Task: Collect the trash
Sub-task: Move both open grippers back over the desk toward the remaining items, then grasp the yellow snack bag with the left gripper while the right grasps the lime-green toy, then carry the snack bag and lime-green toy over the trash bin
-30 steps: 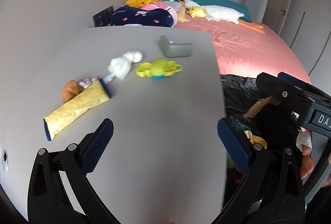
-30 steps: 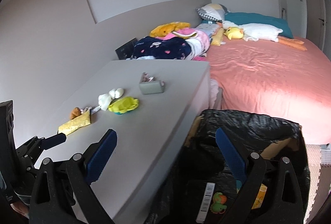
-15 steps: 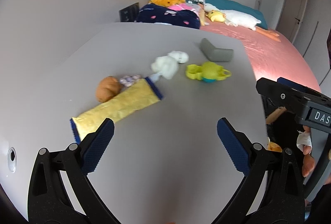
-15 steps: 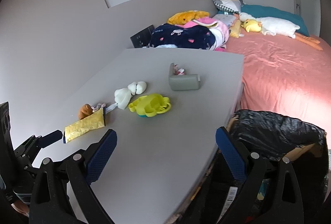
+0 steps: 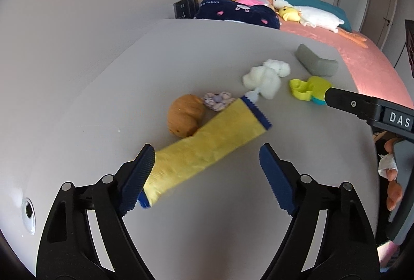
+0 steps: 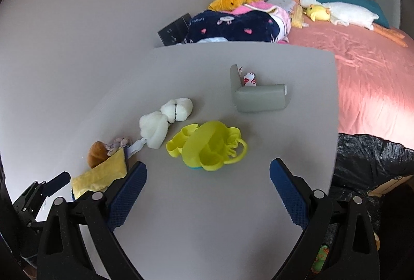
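A pale grey tabletop (image 6: 207,228) stands against a grey wall in a bedroom, with a pink-sheeted bed (image 6: 367,78) beyond it and a black plastic trash bag (image 6: 372,158) hanging open just off its right edge. Nearest, the left hand-held gripper (image 5: 204,174) hovers with its blue pads spread wide around the near end of a long yellow snack wrapper with blue crimped ends (image 5: 207,148), which lies flat on the surface; the left pad looks close to or touching it, but nothing is clamped. The right hand-held gripper (image 6: 207,192) is likewise spread apart and empty, over bare tabletop short of a lime-green plastic toddler snack cup (image 6: 207,145). Behind the wrapper sit a brown rounded lump, perhaps a bread roll (image 5: 185,115), a small crumpled lilac scrap (image 5: 218,100), and a white wadded tissue-like bundle (image 6: 165,122). Farthest is a grey L-shaped foam corner guard (image 6: 258,96). Some items already show inside the bag, so collection seems partly done; the wrapper and the other tabletop litter are left to pick up.
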Demonstrator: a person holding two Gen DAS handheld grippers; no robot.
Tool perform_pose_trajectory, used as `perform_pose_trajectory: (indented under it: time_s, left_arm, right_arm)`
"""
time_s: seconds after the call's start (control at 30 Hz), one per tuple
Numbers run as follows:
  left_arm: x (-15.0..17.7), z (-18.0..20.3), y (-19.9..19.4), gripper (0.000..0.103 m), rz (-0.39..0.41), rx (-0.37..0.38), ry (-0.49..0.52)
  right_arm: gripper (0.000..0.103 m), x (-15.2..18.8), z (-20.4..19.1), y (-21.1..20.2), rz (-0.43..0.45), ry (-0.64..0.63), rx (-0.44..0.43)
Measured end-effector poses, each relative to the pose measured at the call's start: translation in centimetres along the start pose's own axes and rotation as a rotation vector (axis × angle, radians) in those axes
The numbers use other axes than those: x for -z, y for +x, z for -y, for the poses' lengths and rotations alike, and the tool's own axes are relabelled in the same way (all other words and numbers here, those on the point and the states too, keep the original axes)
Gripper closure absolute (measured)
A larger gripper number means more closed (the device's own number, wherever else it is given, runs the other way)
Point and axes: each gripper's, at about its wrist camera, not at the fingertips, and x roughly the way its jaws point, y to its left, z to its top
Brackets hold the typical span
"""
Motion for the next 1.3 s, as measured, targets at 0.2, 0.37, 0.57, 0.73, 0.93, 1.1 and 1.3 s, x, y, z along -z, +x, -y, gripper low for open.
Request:
perform_pose_trajectory:
  time_s: [0.2, 0.37, 0.57, 0.73, 0.93, 1.1, 1.3]
  left_arm:
    - [-0.1, -1.2, 1.4, 0.024, -0.029, -0.001, 0.002]
    - [0.1, -1.7, 2.3, 0.027, -0.060, 0.012, 0.001]
    - [0.4, -2.3, 2.5, 0.038, -0.077, 0.025, -0.027]
    - [0.6, -2.2, 2.6, 0.050, -0.084, 0.023, -0.019]
    - [0.7, -2.4, 2.4, 0.070, -0.062, 0.053, -0.042]
    - [0.3, -2.3, 1.3, 0.073, -0.020, 0.074, -0.064]
    - [-0.5, -1.0, -1.0, 0.073, 0.046, 0.102, -0.046]
  right_arm:
    - [0.007, -0.7, -0.3, 2.0, -0.010, 0.032, 0.017]
    - [0.011, -1.2, -0.6, 3.1, -0.002, 0.057, 0.036]
    - [0.038, -1.3, -0.7, 3.3, 0.004, 0.048, 0.055]
    - [0.050, -0.9, -0.5, 3.0, -0.008, 0.032, 0.030]
    - [0.068, -0.6, -0.6, 1.8, 0.025, 0.013, -0.005]
    - [0.068, -0.3, -0.4, 0.8, 0.034, 0.012, -0.025]
    - [0.068, 0.3, 0.2, -1.1, 0.046, 0.012, -0.046]
